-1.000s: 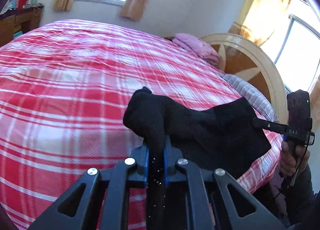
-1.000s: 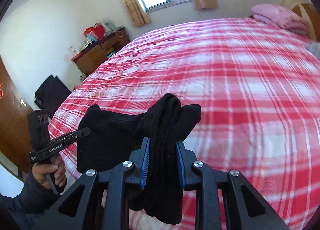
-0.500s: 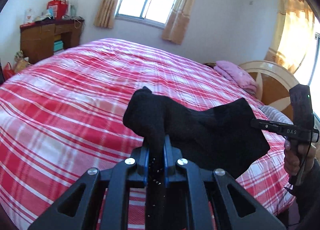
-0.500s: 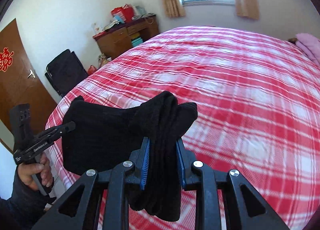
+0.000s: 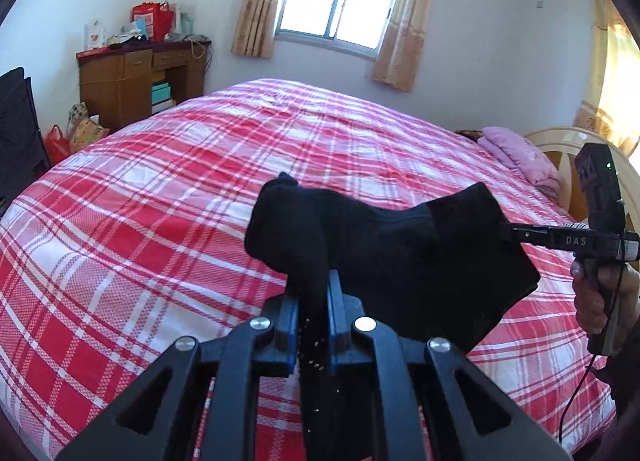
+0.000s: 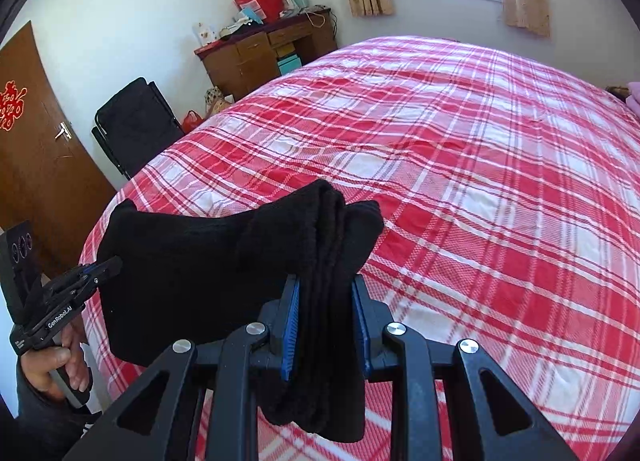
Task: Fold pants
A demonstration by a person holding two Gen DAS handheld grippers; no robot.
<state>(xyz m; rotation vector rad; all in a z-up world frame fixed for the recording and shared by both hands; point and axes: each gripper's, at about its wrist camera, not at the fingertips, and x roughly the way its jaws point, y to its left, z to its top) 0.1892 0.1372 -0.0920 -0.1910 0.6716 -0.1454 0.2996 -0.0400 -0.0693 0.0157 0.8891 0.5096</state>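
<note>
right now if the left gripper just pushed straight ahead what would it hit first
The left gripper, shut on the black knit pants, points down toward the red-and-white plaid bedspread; probably that, though depth is unclear.

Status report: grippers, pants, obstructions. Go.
Left gripper shut on black pants. Right gripper shut on the same pants, bunched thick. Pants held between both, above plaid bed. Nothing in the way.

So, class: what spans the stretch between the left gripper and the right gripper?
The black pants, held up over the plaid bed. Left gripper and right gripper each pinch one end; both wrist views show the cloth stretched between them.
</note>
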